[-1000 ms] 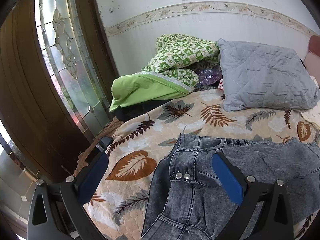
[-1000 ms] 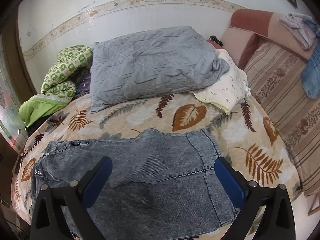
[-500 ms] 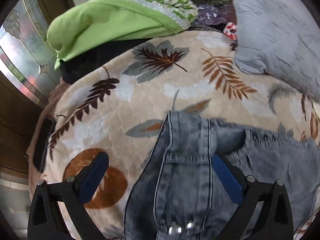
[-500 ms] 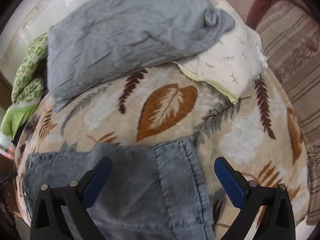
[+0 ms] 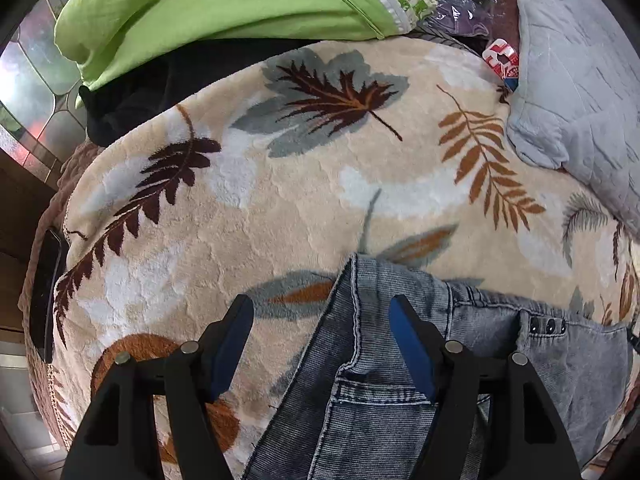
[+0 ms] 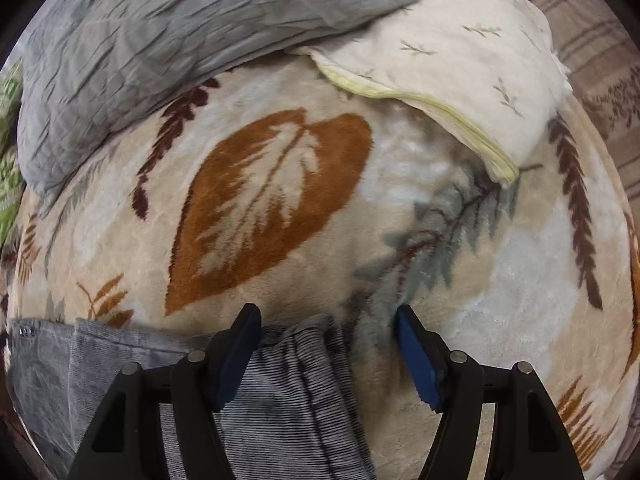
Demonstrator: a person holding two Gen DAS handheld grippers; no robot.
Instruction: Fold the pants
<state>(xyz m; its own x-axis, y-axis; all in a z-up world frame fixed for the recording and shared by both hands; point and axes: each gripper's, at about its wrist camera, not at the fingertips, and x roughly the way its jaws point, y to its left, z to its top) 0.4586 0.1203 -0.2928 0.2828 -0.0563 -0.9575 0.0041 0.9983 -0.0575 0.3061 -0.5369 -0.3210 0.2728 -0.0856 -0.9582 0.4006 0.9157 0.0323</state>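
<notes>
Grey washed denim pants (image 5: 360, 360) lie flat on a leaf-patterned blanket (image 5: 280, 200). My left gripper (image 5: 322, 312) is open, low over the blanket, its blue pads on either side of the pants' waistband corner. In the right wrist view the pants (image 6: 296, 380) show their other top corner. My right gripper (image 6: 328, 320) is open and straddles that corner, close to the blanket (image 6: 280, 200). Neither gripper holds the cloth.
A grey quilted pillow (image 5: 580, 80) and a green quilt (image 5: 220, 0) lie at the far side of the bed. A cream pillow (image 6: 460, 60) and the grey pillow (image 6: 160, 20) lie beyond the right gripper. A striped headboard cushion (image 6: 600, 40) is at the right. A dark phone (image 5: 44, 292) lies at the bed's left edge.
Both grippers have dropped down and moved forward to the top corners of the pants. Their jaws have narrowed but are still open.
</notes>
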